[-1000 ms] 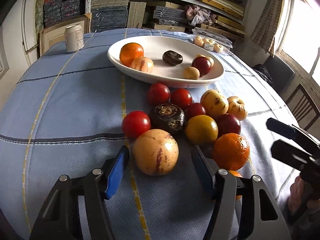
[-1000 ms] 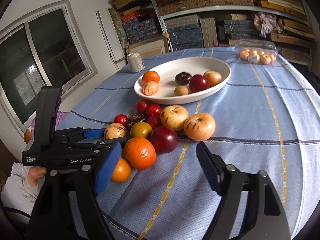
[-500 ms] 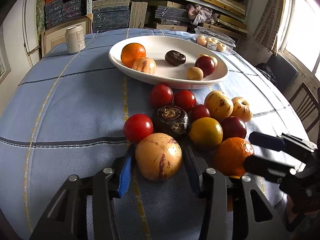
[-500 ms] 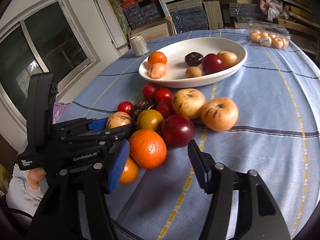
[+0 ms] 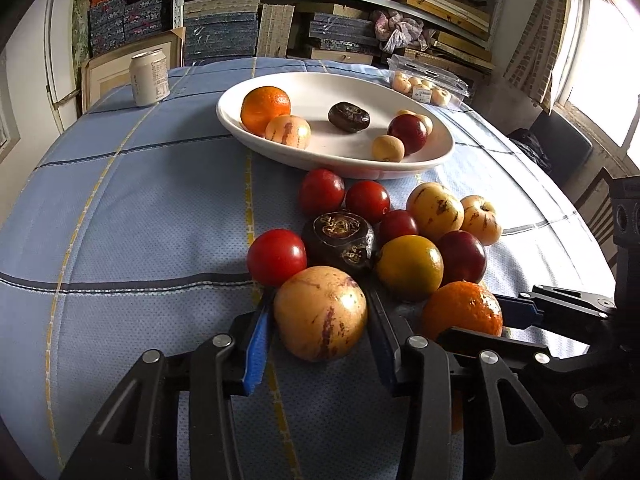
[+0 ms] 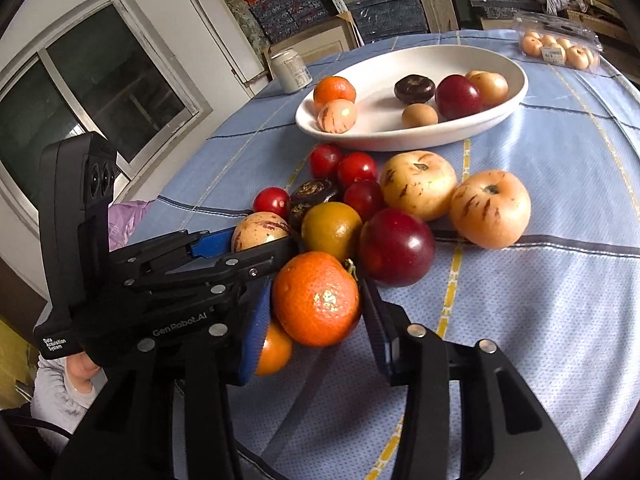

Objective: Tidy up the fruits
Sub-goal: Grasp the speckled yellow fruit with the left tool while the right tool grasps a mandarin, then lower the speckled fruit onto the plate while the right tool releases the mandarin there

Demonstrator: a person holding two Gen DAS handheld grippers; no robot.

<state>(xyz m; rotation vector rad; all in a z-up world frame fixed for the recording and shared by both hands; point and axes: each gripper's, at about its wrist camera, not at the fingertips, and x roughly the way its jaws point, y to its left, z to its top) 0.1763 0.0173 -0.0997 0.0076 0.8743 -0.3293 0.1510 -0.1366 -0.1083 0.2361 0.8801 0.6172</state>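
Closing on both sides, the left claw [image 5: 320, 320] pinched a speckled yellow fruit [image 5: 320, 313] between its pads while the right claw [image 6: 316, 312] squeezed in around an orange [image 6: 317, 298], both fruits resting on the blue tablecloth [image 5: 132, 216]. Beyond them about ten more fruits lay clustered on the cloth. The white dish [image 5: 440, 156] behind held only six, so I judged the sorting under halfway.
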